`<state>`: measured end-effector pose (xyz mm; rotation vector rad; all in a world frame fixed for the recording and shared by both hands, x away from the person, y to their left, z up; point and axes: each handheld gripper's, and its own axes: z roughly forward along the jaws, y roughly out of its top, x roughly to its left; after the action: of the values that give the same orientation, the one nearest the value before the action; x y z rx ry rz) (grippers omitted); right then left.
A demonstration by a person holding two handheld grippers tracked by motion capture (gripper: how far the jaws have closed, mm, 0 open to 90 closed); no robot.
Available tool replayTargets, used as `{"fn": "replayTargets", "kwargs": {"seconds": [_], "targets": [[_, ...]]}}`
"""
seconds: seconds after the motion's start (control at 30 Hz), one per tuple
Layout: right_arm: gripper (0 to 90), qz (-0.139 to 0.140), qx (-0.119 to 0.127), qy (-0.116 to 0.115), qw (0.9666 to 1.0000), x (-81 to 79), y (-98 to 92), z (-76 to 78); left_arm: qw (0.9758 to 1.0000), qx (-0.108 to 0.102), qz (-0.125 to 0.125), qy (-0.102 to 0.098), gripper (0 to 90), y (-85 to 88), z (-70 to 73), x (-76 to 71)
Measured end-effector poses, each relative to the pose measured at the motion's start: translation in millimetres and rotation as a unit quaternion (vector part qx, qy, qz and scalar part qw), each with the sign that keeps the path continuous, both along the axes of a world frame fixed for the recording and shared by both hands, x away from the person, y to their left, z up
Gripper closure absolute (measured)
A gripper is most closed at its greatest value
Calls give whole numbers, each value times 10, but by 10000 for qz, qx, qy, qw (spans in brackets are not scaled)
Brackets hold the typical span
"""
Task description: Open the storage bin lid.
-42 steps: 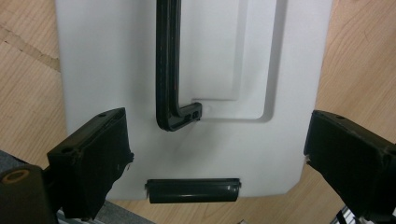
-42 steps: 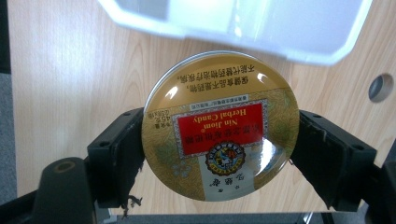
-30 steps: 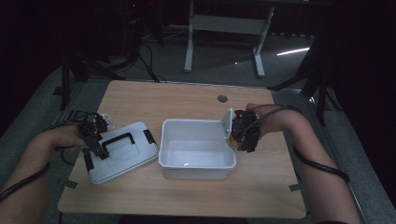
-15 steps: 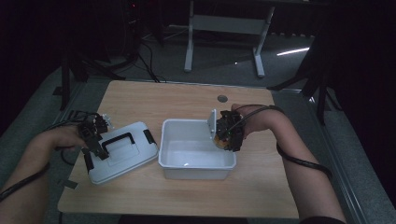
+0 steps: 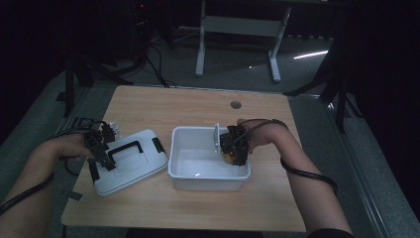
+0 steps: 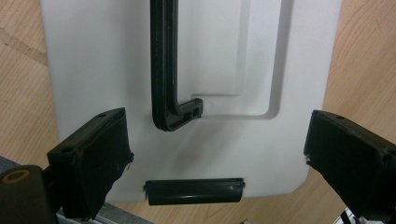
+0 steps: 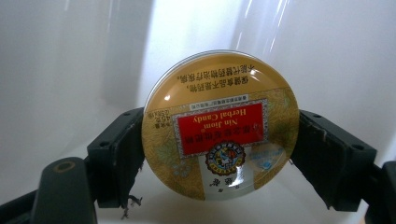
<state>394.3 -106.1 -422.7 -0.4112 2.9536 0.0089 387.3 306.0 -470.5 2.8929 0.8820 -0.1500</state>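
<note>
Now that the right gripper (image 5: 232,152) has come in from the bin's (image 5: 208,179) three-o'clock rim to hang over its interior, its jaws clamped on the tin (image 7: 220,125), a drop into the bin looks next. The left gripper (image 5: 101,159) hovers wide open and empty over the lid (image 6: 196,51) at nine o'clock.
</note>
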Motion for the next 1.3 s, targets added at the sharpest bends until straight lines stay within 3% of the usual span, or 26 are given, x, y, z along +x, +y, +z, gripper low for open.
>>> {"fn": "replayTargets", "kwargs": {"seconds": [0.43, 0.8, 1.3], "targets": [[206, -85, -204, 135, 9997, 52, 99, -325, 10000, 46, -35, 58, 64, -11, -47, -2], [206, -243, -420, 239, 9985, 80, 141, -510, 10000, 34, -44, 73, 64, -14, -60, -7], [194, -527, -505, 369, 9967, 149, 138, -603, 9999, 68, -55, 102, 64, -19, -89, 2]]}}
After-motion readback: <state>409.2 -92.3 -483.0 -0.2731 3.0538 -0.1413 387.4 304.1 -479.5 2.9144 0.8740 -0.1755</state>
